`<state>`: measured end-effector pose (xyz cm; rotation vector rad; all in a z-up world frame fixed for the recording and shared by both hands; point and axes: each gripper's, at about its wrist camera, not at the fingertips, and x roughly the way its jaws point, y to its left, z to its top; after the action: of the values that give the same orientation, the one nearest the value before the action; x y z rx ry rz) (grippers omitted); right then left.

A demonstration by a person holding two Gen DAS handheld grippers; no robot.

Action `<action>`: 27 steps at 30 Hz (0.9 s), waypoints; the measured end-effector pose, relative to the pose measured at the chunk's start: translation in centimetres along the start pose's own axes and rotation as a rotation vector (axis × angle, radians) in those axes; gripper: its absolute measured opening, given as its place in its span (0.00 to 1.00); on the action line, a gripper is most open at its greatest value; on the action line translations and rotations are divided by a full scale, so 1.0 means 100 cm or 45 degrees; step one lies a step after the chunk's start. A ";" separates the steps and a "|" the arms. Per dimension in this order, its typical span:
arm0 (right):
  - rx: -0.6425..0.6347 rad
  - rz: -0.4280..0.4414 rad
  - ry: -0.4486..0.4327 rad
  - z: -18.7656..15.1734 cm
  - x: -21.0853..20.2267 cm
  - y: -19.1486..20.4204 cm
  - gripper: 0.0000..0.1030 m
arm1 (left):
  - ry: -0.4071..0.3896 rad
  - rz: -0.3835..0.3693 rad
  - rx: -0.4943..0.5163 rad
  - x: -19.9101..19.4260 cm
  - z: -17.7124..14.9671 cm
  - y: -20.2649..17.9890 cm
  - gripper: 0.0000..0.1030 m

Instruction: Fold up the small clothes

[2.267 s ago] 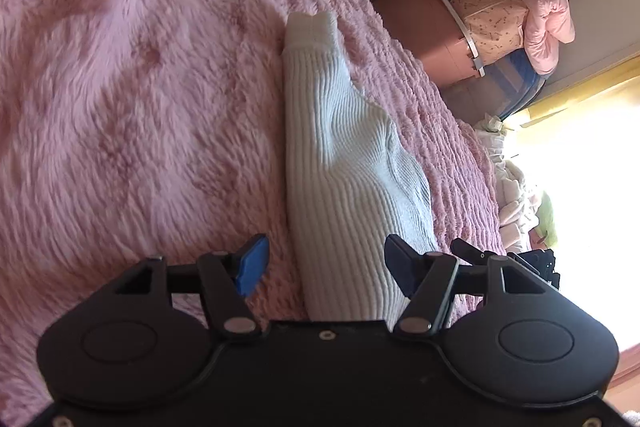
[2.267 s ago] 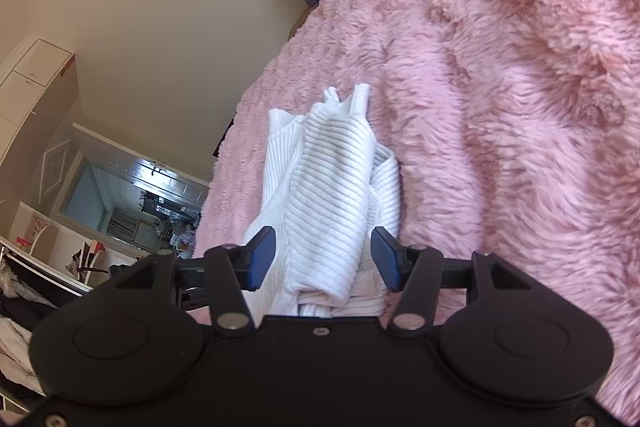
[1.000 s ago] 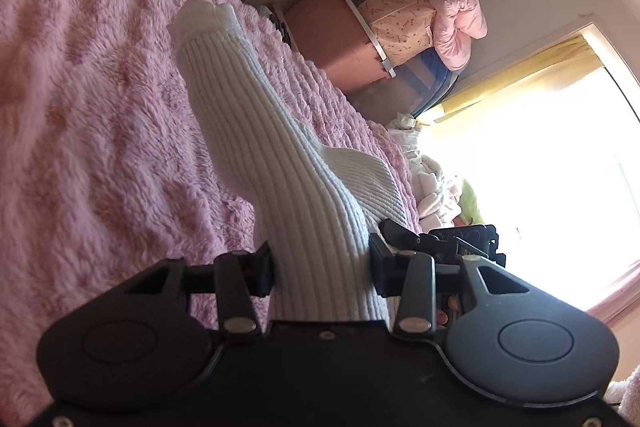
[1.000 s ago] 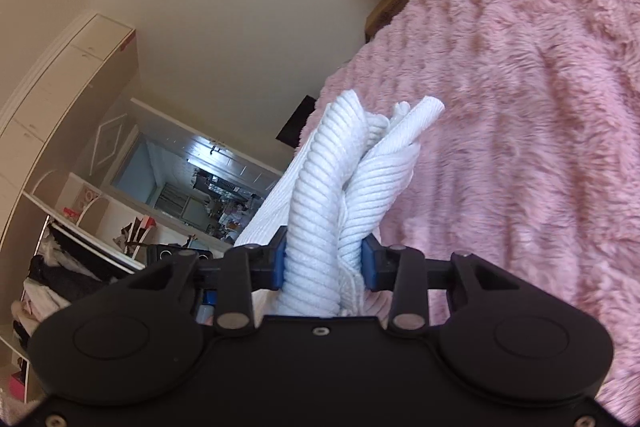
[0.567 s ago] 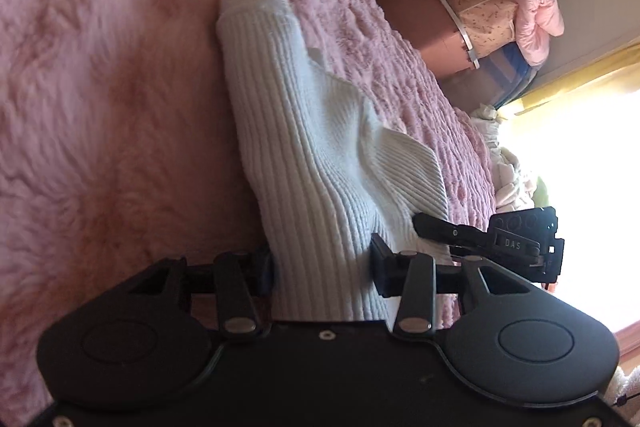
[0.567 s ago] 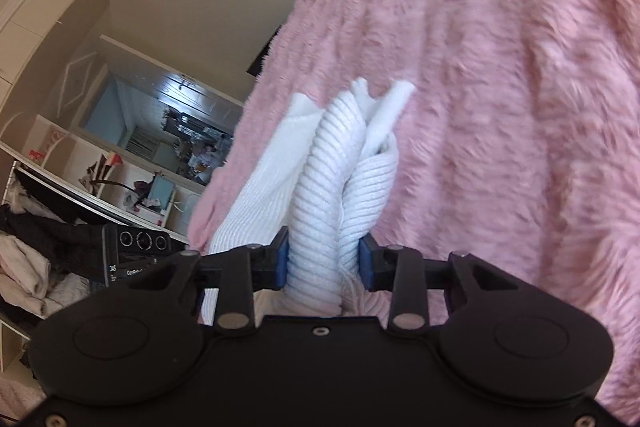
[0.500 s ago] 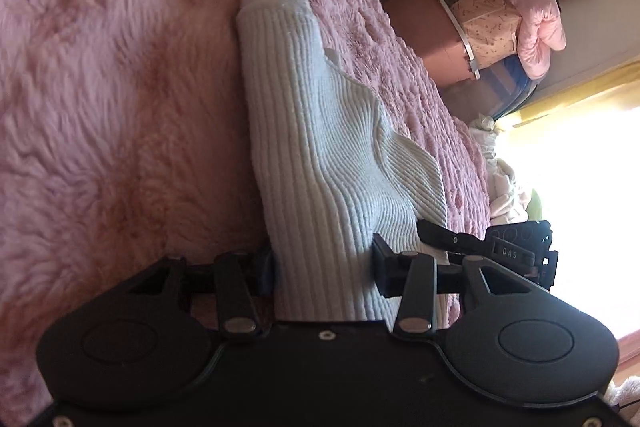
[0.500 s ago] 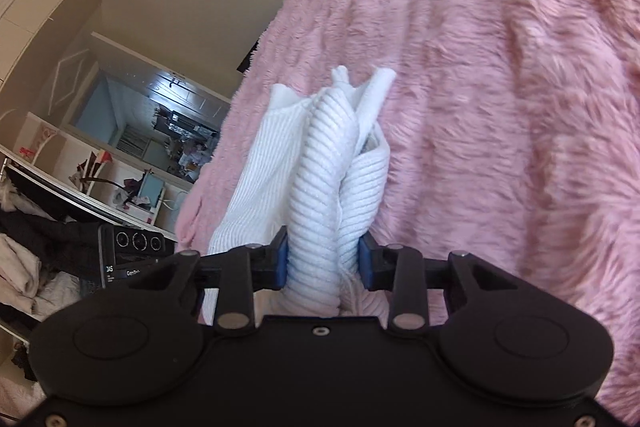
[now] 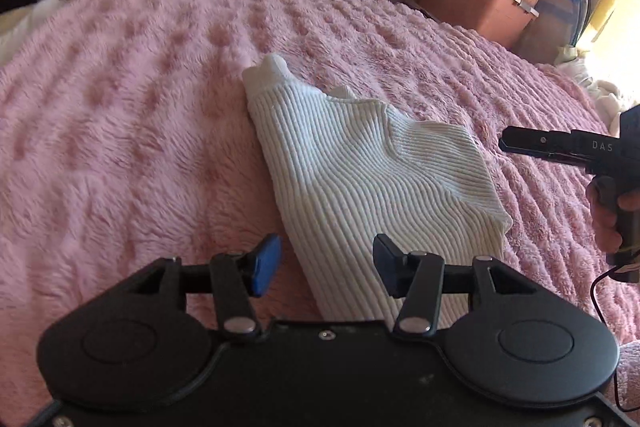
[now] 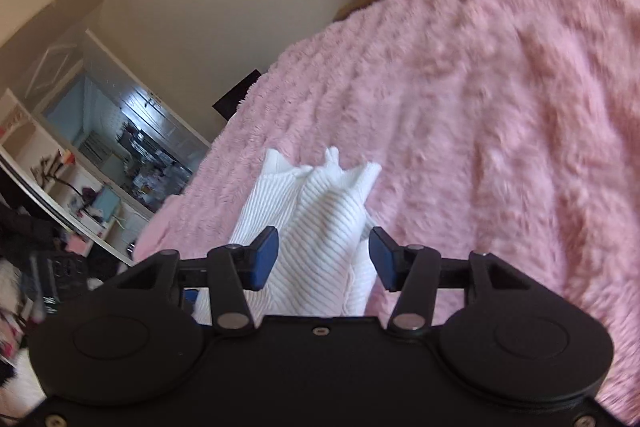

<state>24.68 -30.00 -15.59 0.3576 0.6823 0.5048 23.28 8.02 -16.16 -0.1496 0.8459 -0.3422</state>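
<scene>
Both the left gripper [image 9: 326,269] and right gripper [image 10: 323,258] have jaws opening, pads clear of the white ribbed sweater [image 9: 372,179] lying between them on the bed [image 9: 132,115] — soft, light, floppy — best pinched at a folded edge.

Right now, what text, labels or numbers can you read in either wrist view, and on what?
"DAS": white letters on the black body of the right gripper, at the left wrist view's right edge; it may run on out of frame.
Right wrist view: nothing readable; shelf items are too blurred.
</scene>
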 end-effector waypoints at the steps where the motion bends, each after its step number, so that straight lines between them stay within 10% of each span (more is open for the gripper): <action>1: -0.084 -0.029 0.003 0.003 0.001 0.012 0.47 | -0.009 -0.009 -0.001 -0.004 -0.002 -0.008 0.52; 9: -0.327 -0.103 0.052 -0.003 0.033 0.050 0.32 | -0.019 -0.112 -0.037 0.010 -0.017 -0.067 0.53; 27: -0.130 -0.218 0.116 -0.025 0.070 0.004 0.27 | 0.070 -0.091 -0.109 0.057 -0.039 -0.077 0.54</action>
<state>27.55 -25.48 -20.76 0.1791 0.7649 0.3930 21.97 -1.16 -20.70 -0.2512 0.9117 -0.3789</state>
